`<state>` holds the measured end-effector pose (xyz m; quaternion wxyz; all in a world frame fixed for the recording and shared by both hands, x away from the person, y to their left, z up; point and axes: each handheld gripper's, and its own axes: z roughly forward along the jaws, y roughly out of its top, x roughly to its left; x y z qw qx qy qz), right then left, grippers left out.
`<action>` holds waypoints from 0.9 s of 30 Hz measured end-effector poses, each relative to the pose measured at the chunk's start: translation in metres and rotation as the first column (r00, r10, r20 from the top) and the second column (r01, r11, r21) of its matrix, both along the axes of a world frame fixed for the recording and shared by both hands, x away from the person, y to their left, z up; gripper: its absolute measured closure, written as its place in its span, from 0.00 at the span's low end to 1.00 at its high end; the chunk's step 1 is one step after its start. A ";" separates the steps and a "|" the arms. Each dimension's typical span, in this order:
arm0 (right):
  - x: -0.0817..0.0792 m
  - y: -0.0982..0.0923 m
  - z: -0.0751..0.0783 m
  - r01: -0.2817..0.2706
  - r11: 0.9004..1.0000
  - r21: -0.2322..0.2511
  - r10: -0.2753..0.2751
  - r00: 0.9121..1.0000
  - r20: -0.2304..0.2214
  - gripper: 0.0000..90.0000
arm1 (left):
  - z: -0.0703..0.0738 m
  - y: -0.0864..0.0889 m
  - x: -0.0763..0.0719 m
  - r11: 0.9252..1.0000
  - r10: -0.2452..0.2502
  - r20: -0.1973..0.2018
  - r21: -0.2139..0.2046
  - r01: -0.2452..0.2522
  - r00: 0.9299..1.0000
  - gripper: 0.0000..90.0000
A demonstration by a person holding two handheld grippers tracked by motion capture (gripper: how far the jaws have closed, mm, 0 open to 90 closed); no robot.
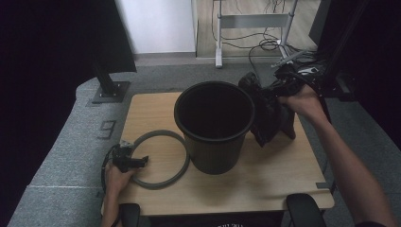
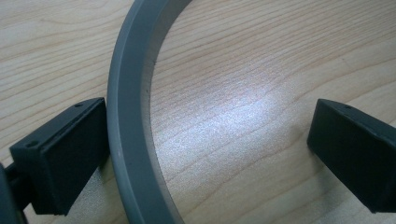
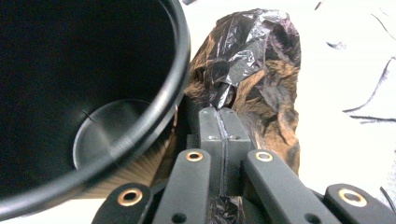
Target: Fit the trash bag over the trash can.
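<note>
Grey carpet surrounds a wooden table; white wall and metal stand beyond

Right gripper pinching black bag; bin beside.

The high view looks forward and down on the whole table from the person's side; the left gripper view sits very close above the grey ring, at 7 o'clock on the table; the right gripper view peers into the black bin, shared with the high view, beside the black bag
</note>
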<state>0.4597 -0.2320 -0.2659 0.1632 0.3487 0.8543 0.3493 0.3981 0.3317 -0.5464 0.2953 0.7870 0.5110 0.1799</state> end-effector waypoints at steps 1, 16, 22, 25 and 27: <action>0.000 0.002 0.002 -0.003 1.000 0.000 0.003 1.000 0.002 0.98 | 0.000 0.000 0.000 1.000 0.000 0.000 0.000 0.000 1.000 0.00; -0.007 0.054 0.033 -0.110 0.994 -0.008 0.110 0.994 0.027 0.99 | 0.000 0.000 0.000 1.000 -0.006 0.000 0.000 0.006 1.000 0.00; -0.005 0.081 0.030 -0.170 0.985 -0.016 0.170 0.985 0.001 0.98 | 0.000 0.000 0.000 1.000 -0.007 0.000 0.000 0.007 1.000 0.00; -0.004 0.096 0.024 -0.200 0.980 -0.021 0.199 0.980 -0.016 0.98 | 0.000 0.000 0.000 1.000 -0.009 0.000 0.001 0.009 1.000 0.00; -0.003 0.104 0.019 -0.220 0.975 -0.017 0.219 0.975 -0.029 0.98 | 0.000 0.000 0.000 1.000 -0.010 0.000 0.001 0.010 1.000 0.00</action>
